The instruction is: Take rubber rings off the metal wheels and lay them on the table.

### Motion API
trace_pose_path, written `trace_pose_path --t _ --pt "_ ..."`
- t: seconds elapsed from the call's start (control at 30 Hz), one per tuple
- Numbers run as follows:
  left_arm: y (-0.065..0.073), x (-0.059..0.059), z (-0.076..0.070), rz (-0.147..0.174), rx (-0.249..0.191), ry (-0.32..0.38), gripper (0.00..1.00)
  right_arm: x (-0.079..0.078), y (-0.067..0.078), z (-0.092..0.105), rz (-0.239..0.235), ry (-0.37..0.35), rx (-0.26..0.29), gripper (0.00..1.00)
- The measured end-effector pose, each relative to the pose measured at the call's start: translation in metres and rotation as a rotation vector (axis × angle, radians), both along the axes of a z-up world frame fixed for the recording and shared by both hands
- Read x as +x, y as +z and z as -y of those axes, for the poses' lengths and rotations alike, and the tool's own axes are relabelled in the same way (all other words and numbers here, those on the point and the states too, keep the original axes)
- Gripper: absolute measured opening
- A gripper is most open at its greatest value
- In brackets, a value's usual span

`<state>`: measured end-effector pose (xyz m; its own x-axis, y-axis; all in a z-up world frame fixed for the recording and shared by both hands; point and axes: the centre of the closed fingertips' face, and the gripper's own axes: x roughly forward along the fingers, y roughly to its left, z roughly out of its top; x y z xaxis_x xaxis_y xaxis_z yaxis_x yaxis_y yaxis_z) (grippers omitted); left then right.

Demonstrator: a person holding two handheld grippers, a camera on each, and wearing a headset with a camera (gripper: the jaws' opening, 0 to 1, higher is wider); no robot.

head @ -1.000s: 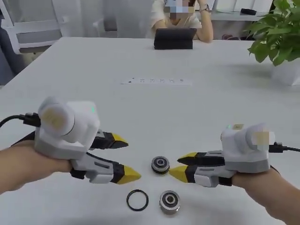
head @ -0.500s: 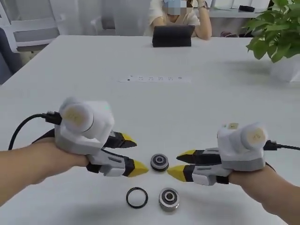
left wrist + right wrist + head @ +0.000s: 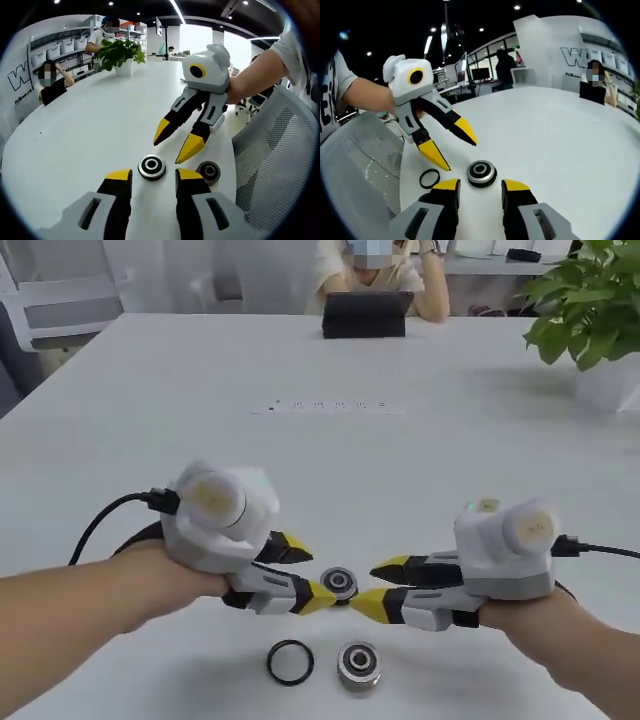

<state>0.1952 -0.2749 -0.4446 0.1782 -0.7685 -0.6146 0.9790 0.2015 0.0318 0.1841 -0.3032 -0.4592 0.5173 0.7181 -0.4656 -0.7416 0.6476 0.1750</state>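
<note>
White office table (image 3: 450, 470); left gripper (image 3: 318, 574) and right gripper (image 3: 365, 586) flank a wheel (image 3: 339, 581), jaws parted, empty.

White worktop (image 3: 450, 460), matte. Near edge: ringed wheel (image 3: 339, 582) flat on it. Closer in, a loose rubber ring (image 3: 291, 662) just beside a bare metal wheel (image 3: 359, 663), not touching. Mid-table: white power strip (image 3: 330, 407). Far end: dark tablet (image 3: 366, 316). Right edge: potted plant (image 3: 588, 315).

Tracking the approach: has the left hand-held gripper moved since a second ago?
Yes, the left hand-held gripper moved right, closing on the black-ringed metal wheel.
</note>
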Motion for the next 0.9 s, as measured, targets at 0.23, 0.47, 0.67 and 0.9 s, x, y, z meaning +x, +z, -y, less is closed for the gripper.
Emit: trace_pose_path --t 0.23,0.47,0.67,0.9 --pt "-0.007 0.003 0.010 -0.027 -0.007 0.019 0.23 -0.002 -0.003 0.004 -0.003 -0.002 -0.007 0.31" --pt "-0.015 0.003 0.015 -0.036 0.008 0.016 0.18 -0.002 -0.004 0.005 -0.004 -0.007 -0.004 0.31" --pt "-0.016 0.002 0.018 -0.026 0.012 0.011 0.13 -0.003 -0.006 0.006 -0.005 -0.003 -0.009 0.30" --pt "-0.016 0.001 0.019 0.004 0.017 -0.003 0.13 -0.002 -0.007 0.003 -0.003 0.002 -0.009 0.30"
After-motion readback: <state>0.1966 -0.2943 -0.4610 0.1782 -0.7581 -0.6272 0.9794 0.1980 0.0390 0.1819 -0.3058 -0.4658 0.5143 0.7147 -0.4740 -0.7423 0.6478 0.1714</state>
